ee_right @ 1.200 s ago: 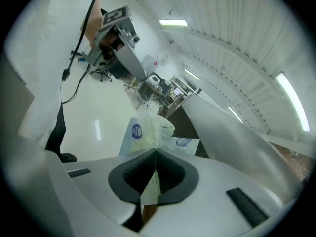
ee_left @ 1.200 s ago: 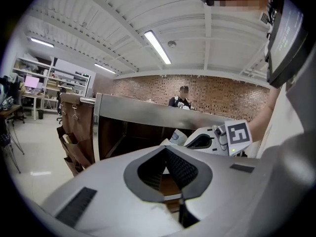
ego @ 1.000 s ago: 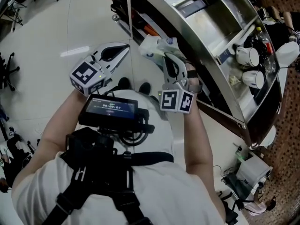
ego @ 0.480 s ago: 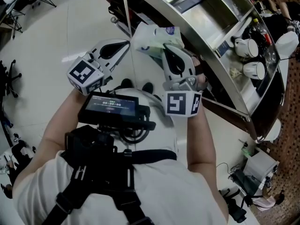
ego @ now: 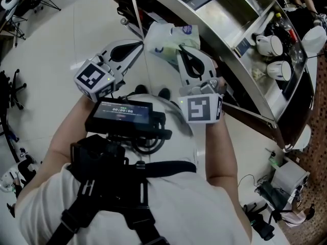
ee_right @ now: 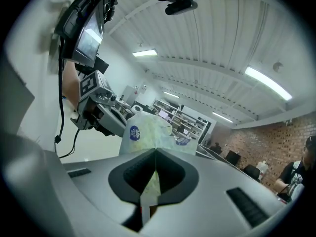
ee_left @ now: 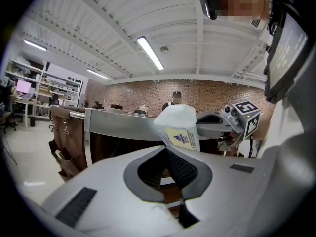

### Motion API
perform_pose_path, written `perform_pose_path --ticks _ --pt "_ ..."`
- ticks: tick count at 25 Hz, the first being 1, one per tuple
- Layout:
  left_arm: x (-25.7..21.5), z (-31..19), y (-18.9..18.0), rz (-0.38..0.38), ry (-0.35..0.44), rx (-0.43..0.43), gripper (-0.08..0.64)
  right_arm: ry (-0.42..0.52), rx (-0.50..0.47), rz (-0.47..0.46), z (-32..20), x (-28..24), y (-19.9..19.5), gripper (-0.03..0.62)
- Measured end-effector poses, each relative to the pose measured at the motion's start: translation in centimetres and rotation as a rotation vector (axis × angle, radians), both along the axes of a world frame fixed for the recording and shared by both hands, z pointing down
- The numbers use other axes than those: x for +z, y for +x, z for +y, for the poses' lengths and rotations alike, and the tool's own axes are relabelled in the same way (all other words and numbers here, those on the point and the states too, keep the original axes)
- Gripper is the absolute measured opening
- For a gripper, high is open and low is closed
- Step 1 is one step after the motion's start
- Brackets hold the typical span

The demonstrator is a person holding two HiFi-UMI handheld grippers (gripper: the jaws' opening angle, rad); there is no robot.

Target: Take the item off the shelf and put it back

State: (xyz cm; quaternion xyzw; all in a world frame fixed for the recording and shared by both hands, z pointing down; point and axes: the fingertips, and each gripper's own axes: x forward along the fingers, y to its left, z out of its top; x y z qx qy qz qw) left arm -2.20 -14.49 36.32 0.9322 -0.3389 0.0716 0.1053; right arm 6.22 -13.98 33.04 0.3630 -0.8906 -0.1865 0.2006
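A pale green and white packet (ego: 164,39) with a blue round label hangs in the air, just off the edge of the metal shelf (ego: 231,30). My right gripper (ego: 180,50) is shut on its lower edge. In the right gripper view the packet (ee_right: 148,130) rises from between the closed jaws of that gripper (ee_right: 155,153). My left gripper (ego: 139,46) is beside the packet on its left, shut with nothing in it. The left gripper view shows its own closed tips (ee_left: 166,148), the packet (ee_left: 178,127) beyond them, and the right gripper (ee_left: 217,125) holding it.
The curved steel shelf carries two white mugs (ego: 269,45) and some bottles at its right end. A screen unit (ego: 120,114) sits on the person's chest. Pale floor lies to the left, with chairs (ego: 9,86) at its edge. A small cart (ego: 286,180) stands at the lower right.
The right gripper has risen with the packet and rolled, so its marker cube faces me more squarely. The left gripper has lifted slightly beside it.
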Motion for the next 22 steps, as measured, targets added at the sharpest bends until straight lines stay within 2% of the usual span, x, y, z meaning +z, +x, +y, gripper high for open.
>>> perform_pose_path --ticks 22 --pt "-0.46 -0.07 -0.01 0.022 0.015 0.008 0.000 -0.015 0.013 -0.028 0.11 0.18 -0.09 0.008"
